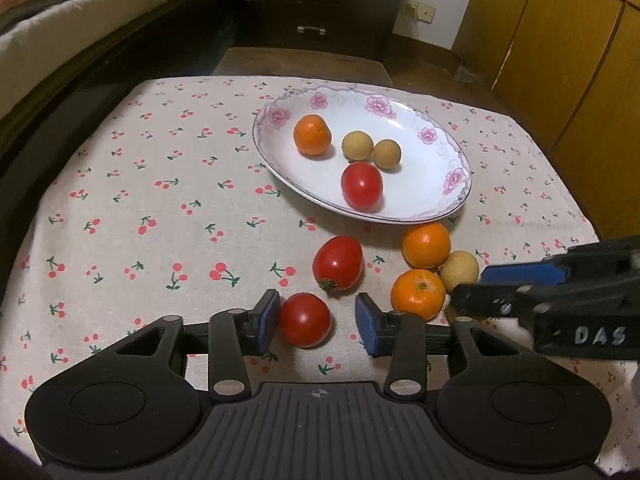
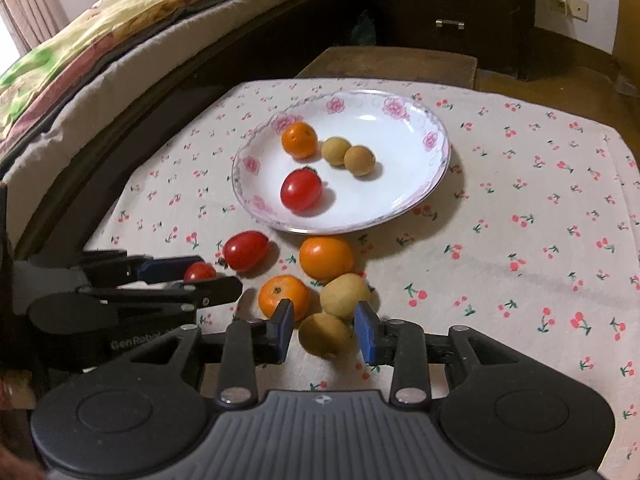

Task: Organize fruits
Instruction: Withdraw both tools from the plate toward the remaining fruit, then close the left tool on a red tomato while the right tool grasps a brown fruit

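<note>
A white floral plate (image 1: 420,184) (image 2: 400,200) holds an orange, two tan round fruits and a red tomato (image 1: 362,186). On the cloth lie two tomatoes, two oranges and tan fruits. My left gripper (image 1: 318,322) is open, its blue pads either side of a red tomato (image 1: 305,320), the left pad touching it. My right gripper (image 2: 325,330) is open around a tan fruit (image 2: 326,334), which shows no contact with the pads. Another tan fruit (image 2: 346,295) and an orange (image 2: 282,296) lie just beyond. The right gripper also shows in the left wrist view (image 1: 480,286).
The table wears a cherry-print cloth (image 1: 160,200). A second tomato (image 1: 338,262) and an orange (image 1: 426,245) lie near the plate's front rim. A bed (image 2: 80,60) runs along the left; dark drawers (image 1: 316,4) and a stool stand behind.
</note>
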